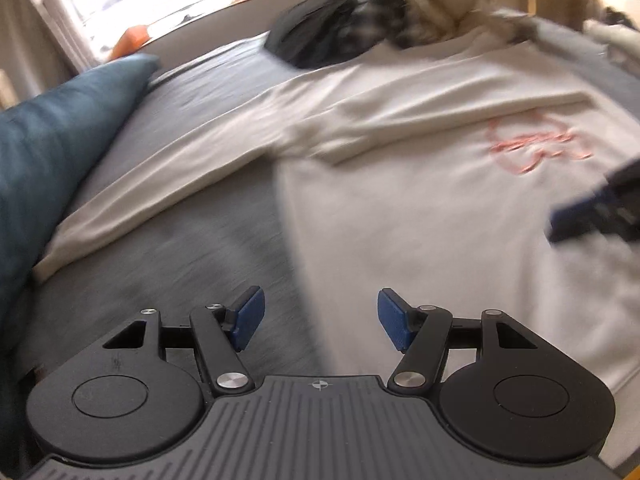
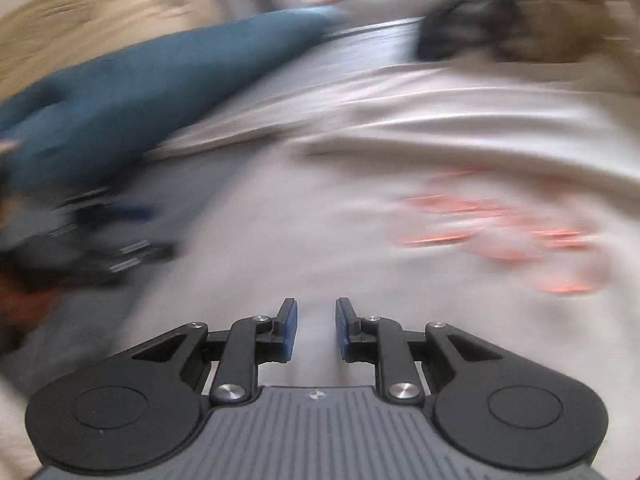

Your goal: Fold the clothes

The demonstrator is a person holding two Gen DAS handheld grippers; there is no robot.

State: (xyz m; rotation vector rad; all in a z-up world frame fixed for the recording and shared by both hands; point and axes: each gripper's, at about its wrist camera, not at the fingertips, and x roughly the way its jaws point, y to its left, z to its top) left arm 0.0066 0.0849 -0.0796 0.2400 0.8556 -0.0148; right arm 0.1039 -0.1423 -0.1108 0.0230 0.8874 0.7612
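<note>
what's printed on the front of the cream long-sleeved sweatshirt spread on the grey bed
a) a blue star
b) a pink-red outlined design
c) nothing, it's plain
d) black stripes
b: the cream long-sleeved sweatshirt carries a pink-red outlined design on its chest, seen in the left wrist view and, blurred, in the right wrist view; no blue star or black stripes appear on it.

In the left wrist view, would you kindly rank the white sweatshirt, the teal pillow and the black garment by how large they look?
1. white sweatshirt, filling most of the view
2. teal pillow, cut off by the left edge and nearer the camera, so its true size is unsure
3. black garment, farthest away, so it may look smaller than it is
</note>
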